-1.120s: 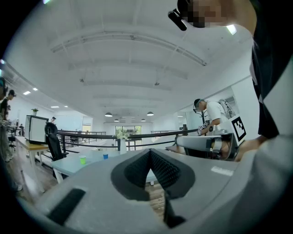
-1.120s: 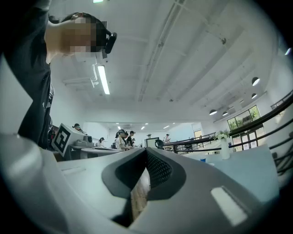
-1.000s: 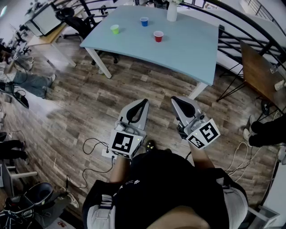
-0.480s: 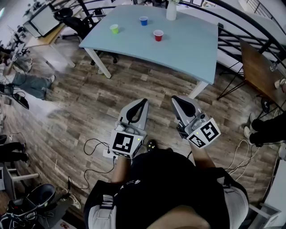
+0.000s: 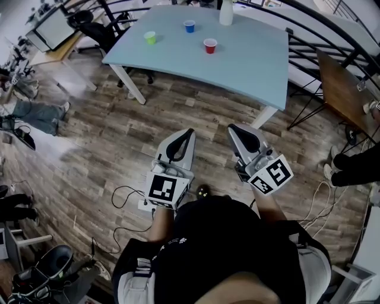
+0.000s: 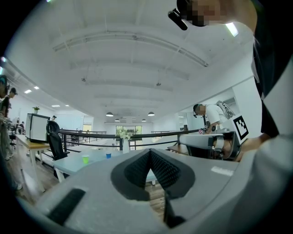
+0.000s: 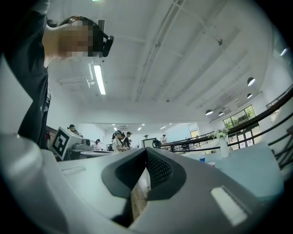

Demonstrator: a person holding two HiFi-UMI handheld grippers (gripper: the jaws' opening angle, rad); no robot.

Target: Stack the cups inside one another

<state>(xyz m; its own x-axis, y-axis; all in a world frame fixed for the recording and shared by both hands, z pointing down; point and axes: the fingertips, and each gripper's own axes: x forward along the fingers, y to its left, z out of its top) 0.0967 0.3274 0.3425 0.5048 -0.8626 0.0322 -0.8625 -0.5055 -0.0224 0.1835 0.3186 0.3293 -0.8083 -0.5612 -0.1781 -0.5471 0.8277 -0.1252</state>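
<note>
Three small cups stand apart on the light blue table (image 5: 249,65): a green cup (image 5: 149,37), a blue cup (image 5: 189,26) and a red cup (image 5: 210,46). Both grippers are held side by side over the wooden floor, well short of the table. My left gripper (image 5: 190,131) is shut with nothing in it, and my right gripper (image 5: 232,128) is shut and empty too. In the left gripper view the green cup (image 6: 85,158) and blue cup (image 6: 108,155) show far off beyond the closed jaw tips (image 6: 149,151). The right gripper view shows the blue cup (image 7: 202,159) past its own tips (image 7: 146,150).
A white vase (image 5: 226,12) stands at the table's far edge. A black railing (image 5: 332,41) curves behind the table, with a brown desk (image 5: 344,95) to the right. Cables (image 5: 122,199) lie on the floor at the left. An office chair (image 5: 98,24) stands by the table's left end.
My left gripper has edged a little forward toward the table. The right gripper has stayed put, and both are still shut.
</note>
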